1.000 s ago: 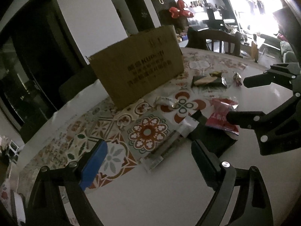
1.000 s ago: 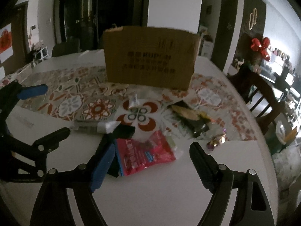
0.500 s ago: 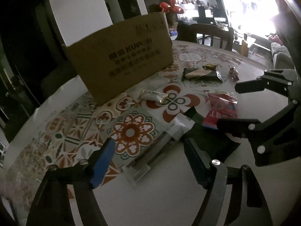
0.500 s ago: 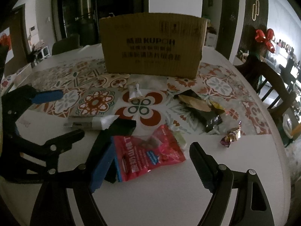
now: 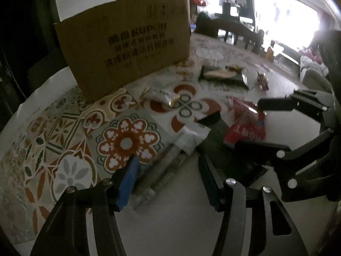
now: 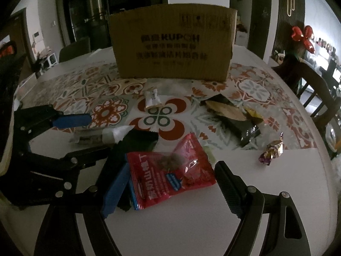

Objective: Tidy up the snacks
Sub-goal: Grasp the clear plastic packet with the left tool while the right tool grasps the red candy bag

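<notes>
Both grippers sit spread wide, holding nothing. Left wrist view: left gripper [image 5: 168, 181] straddles the clear long packet [image 5: 164, 166], well in front of the cardboard box [image 5: 125, 53]. Right wrist view: right gripper [image 6: 170, 185] brackets the red snack bag [image 6: 170, 175] on the desk [image 6: 266, 192]; I'd drop lower, pinch mid-bag.

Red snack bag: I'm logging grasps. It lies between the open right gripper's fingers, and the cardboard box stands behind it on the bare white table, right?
Not quite. The right wrist view shows the cardboard box standing on the patterned mat, not bare table. The red snack bag does lie between the open right gripper.
</notes>
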`<state>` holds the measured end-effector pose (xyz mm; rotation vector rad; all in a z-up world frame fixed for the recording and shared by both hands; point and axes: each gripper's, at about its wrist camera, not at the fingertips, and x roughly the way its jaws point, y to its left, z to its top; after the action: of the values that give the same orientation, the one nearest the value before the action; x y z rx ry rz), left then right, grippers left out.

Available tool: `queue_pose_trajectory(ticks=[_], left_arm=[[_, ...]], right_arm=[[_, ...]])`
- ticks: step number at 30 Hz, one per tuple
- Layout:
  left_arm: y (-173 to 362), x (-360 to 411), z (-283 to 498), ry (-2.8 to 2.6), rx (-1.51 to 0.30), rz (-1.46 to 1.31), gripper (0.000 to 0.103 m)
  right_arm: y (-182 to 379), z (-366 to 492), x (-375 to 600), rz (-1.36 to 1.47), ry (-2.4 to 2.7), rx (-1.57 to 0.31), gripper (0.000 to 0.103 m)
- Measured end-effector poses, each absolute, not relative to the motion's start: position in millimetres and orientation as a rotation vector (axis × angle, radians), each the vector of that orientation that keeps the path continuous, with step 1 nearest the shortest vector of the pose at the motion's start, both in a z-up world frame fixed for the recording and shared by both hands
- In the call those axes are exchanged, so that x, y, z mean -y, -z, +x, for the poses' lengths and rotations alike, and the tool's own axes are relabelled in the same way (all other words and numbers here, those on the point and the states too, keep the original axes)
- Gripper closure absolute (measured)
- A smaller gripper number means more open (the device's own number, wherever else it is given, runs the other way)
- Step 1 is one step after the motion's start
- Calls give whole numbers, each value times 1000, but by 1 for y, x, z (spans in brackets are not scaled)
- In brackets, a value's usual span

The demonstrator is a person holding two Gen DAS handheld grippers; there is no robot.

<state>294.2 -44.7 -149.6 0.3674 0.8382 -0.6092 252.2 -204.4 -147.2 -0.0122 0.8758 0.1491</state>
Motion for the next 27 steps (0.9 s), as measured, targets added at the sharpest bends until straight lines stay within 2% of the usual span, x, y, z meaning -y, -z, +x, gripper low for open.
queue_pose_trajectory(ticks=[4, 7, 8, 9, 15, 17, 20, 27], left_arm=[[150, 46, 295, 608, -843, 359, 49], [149, 47, 295, 617, -850, 348, 66], [149, 47, 295, 622, -856, 340, 77], [148, 48, 294, 629, -863, 336, 79], [148, 50, 291, 597, -859, 345, 82], [147, 49, 289, 590, -861, 333, 82], [143, 45, 285, 574, -864, 305, 82], [125, 40, 275, 531, -831, 259, 82]], right_arm=[[147, 255, 207, 7, -154, -875, 24], [148, 255, 207, -6, -160, -870, 31], [148, 255, 207, -10, -159, -867, 36], [147, 255, 207, -15, -160, -865, 38], [145, 253, 207, -35, -175, -858, 51], [144, 251, 205, -50, -190, -850, 61], [142, 246, 197, -107, -205, -827, 64], [136, 242, 201, -79, -210, -814, 66]])
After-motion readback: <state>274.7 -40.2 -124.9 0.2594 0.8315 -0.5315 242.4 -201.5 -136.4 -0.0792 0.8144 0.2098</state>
